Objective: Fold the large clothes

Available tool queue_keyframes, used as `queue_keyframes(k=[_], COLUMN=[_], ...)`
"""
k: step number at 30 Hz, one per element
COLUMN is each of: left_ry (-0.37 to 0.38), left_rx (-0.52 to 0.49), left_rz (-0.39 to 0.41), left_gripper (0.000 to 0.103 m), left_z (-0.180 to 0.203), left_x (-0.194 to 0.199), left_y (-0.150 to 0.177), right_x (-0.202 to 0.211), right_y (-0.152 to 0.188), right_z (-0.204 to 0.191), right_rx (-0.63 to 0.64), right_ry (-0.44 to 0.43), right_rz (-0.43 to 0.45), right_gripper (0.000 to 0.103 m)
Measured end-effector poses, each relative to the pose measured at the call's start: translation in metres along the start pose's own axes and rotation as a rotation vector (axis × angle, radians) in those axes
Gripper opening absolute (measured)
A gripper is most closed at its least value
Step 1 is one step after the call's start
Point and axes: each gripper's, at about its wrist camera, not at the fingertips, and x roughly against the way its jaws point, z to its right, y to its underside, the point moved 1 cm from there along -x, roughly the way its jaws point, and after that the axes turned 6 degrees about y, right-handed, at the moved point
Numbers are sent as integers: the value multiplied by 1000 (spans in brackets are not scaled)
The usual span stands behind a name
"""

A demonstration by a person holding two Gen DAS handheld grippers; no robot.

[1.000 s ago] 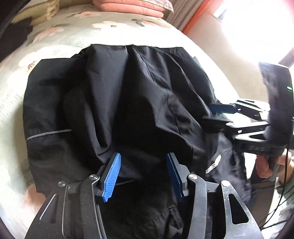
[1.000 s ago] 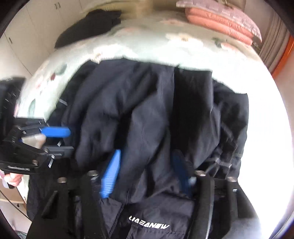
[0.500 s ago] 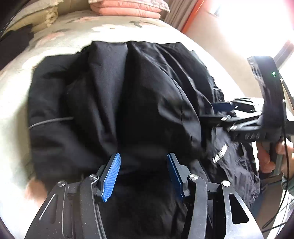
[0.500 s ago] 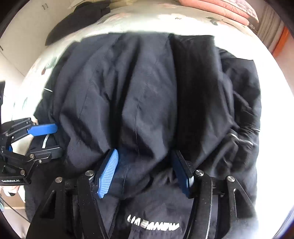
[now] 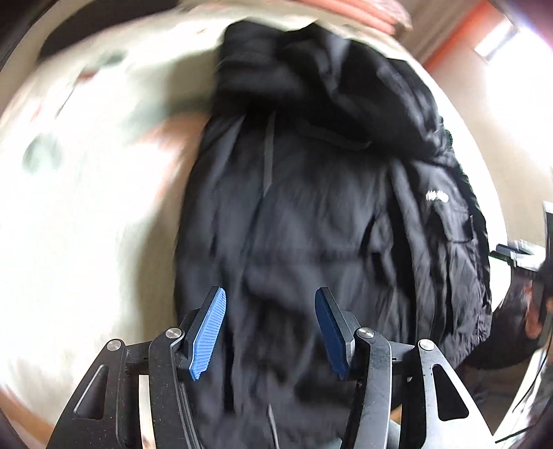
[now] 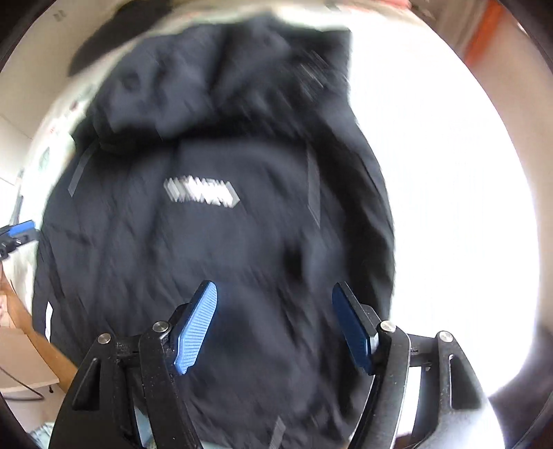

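A black jacket lies spread lengthwise on a bed covered with a pale floral sheet, its bunched upper part at the far end and its body running toward both cameras. Both views are smeared by motion blur, so fine detail is hard to read. White lettering marks the jacket's dark surface in the right wrist view; the same mark shows small and blurred near the jacket's right side in the left wrist view. Thin grey strips run along the fabric.

The left gripper hangs over the near part of the jacket with its blue-padded fingers spread apart; nothing is pinched between them, and dark fabric shows through the gap. The right gripper is likewise held wide apart above the jacket's near end, clasping nothing. Whether either gripper touches the cloth cannot be told.

Folded pink bedding sits at the far end of the bed. An orange strip shows at the upper right of the room.
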Motion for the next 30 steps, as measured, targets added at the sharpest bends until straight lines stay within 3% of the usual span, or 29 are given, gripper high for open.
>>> queue_keyframes(k=[7,13,16,20,28,29,30], left_ry=[-38,-32,58,78,64,51,37], left_rx=[116,264,336,333,281,270,250], left_rz=[-97,-66,-131,-178,-178,-179,-177], left_gripper=[56,56,60,60,64,62,51], left_z=[-25,-56,-75,-81,-58,-51,-45], left_x=[1,10,-3,-19,-28,-33,-34], left_y=[67,87,94,103,107,108,109], right_x=[-27,-43,-49,-49,-52,-52,-51], right_y=[91,112,115,118,119,118,119], right_z=[50,63,60,51,43,40,39], right_rx=[-98,-155,-153,-122,-122,-116,-113], right_ry=[-13,-99,-145,-152,-185,-186,-191], right_rz=[-138,-163,-171,-170,-177,-178,-178], right_gripper=[73,73,73,72,73,69,66])
